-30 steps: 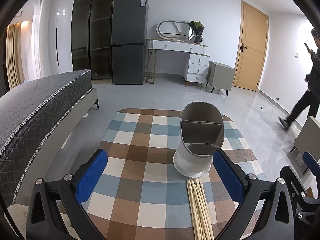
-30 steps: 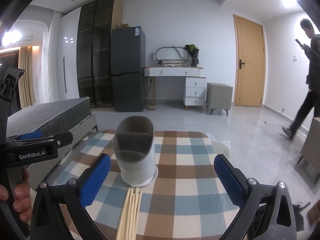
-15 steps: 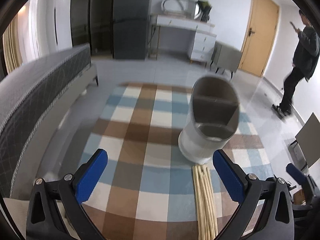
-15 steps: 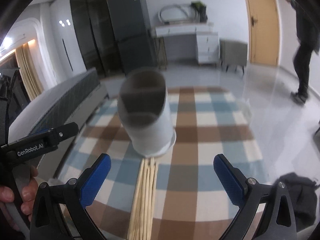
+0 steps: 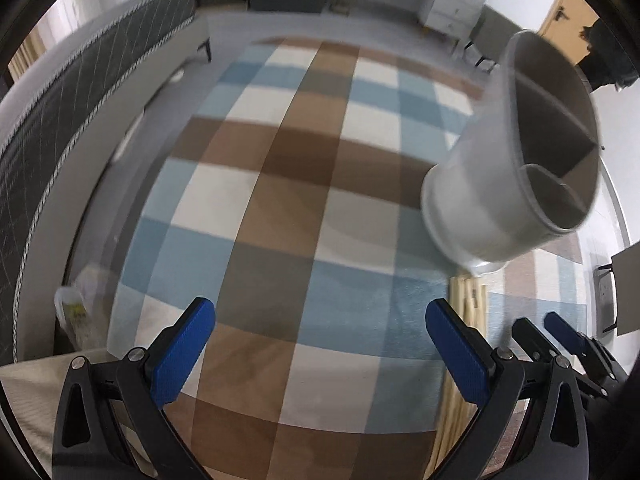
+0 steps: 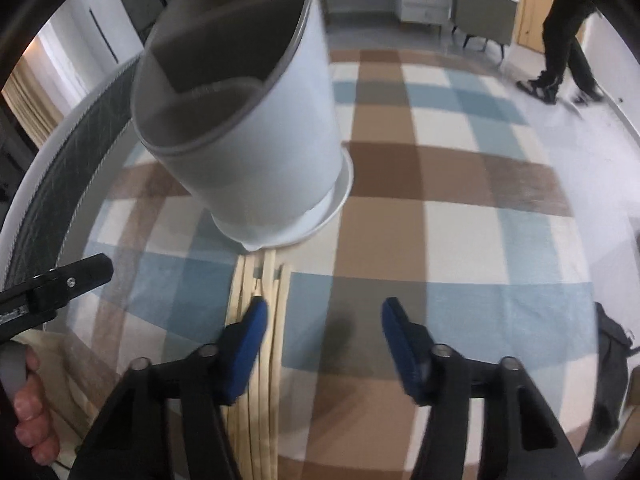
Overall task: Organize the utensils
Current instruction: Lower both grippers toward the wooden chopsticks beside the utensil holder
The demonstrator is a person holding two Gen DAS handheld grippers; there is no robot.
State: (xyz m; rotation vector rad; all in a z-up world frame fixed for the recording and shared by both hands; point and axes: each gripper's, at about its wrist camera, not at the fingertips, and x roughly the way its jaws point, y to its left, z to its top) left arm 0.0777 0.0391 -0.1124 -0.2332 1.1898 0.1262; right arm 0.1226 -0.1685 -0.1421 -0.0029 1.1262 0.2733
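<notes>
Both grippers have dipped toward the desk (image 6: 460,240). The right gripper (image 6: 322,320), jaws just half-closing on nothing, hangs over the chopsticks (image 6: 260,360) beside the holder (image 6: 256,152); the left gripper (image 5: 320,344) gapes empty. A pickup looks imminent.

Even daylight — motion blur, fisheye warp

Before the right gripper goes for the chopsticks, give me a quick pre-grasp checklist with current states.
1. Bundle of pale wooden chopsticks lying flat on the checked blue, brown and white cloth: ok.
2. Right gripper empty, jaws just been closing, nothing between them: ok.
3. Right gripper centred over the bundle: not ok, only its left pad overlaps it.
4. White divided utensil holder upright, compartments empty: ok.
5. Left gripper open, clear of the bundle: ok.
6. Chopstick count: cannot tell.
</notes>
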